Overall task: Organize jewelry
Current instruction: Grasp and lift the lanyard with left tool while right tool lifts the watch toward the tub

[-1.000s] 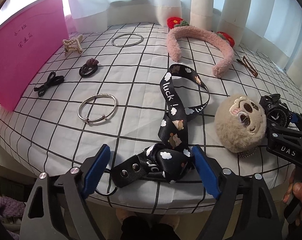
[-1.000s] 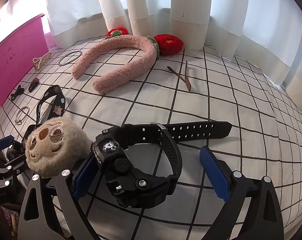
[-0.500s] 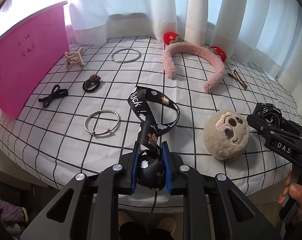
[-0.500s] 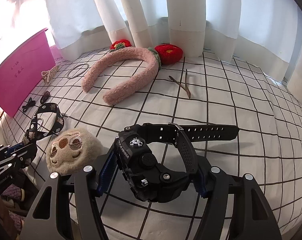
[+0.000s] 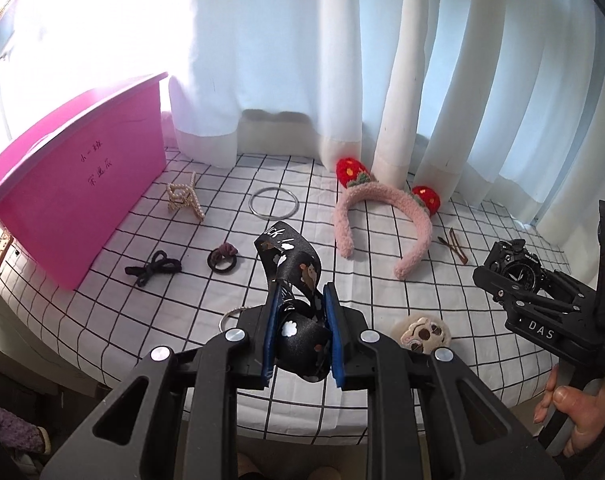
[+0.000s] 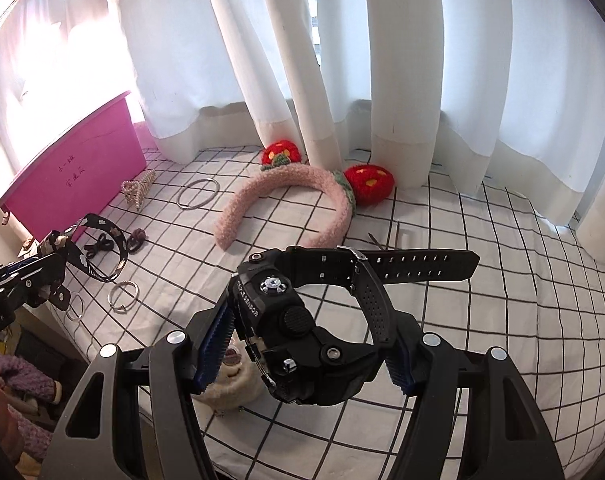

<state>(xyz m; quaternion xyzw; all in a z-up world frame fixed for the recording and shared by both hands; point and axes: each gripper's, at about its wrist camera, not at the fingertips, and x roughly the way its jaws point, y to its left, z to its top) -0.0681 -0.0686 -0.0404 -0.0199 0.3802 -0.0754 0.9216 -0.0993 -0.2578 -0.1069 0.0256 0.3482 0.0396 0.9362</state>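
Checked tablecloth (image 5: 382,292): white with a black grid, covers the whole surface.
Pink storage bin (image 5: 74,200): far left edge, handwriting on its side.
Pink fuzzy headband (image 6: 286,200): red knitted strawberries, lies near the curtain.
Left gripper (image 5: 300,338): narrow gap, blue pads clamped on the black printed lanyard (image 5: 298,304), loop raised off the cloth.
Right gripper (image 6: 302,354): moderately wide, pads pressed on the black digital watch (image 6: 302,320), held above the cloth.
Plush face charm (image 5: 424,330), silver bangle (image 5: 274,203), pearl claw clip (image 5: 184,198), hair ties (image 5: 222,258): on the cloth.

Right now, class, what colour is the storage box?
Pink, clearest in the left wrist view.
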